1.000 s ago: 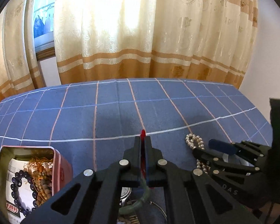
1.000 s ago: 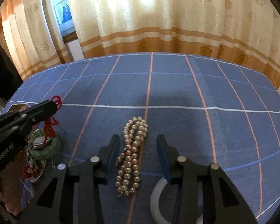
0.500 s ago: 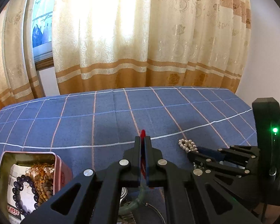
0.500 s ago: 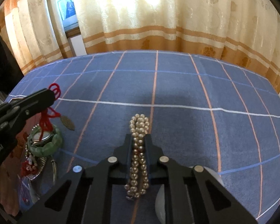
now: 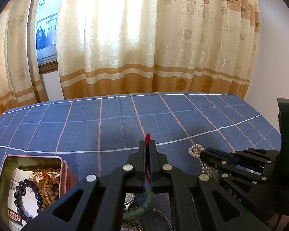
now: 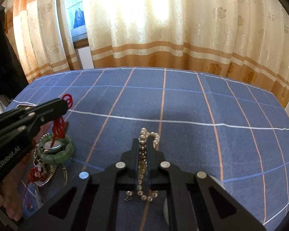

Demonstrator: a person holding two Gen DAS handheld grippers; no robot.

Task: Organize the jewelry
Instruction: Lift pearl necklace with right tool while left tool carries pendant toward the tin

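My left gripper [image 5: 148,144] is shut on a red cord [image 5: 147,137]; in the right wrist view the cord [image 6: 58,128] hangs down from the gripper [image 6: 64,105] to a green jade bangle [image 6: 56,154], lifted above the blue checked cloth. My right gripper [image 6: 143,144] is shut on a pearl necklace [image 6: 144,134] and holds it above the cloth; its loops show in the left wrist view [image 5: 196,151] beside that gripper [image 5: 204,154]. A pink tin [image 5: 66,173] at the lower left holds dark and brown bead bracelets.
Below the bangle lie a watch [image 6: 50,146], a metal band and a red-beaded piece [image 6: 36,174]. A white ring [image 6: 217,182] lies under my right gripper. Curtains [image 5: 144,38] hang behind the cloth's far edge.
My right gripper closed on the pearl necklace and lifted it. My left gripper rose with the red cord and bangle.
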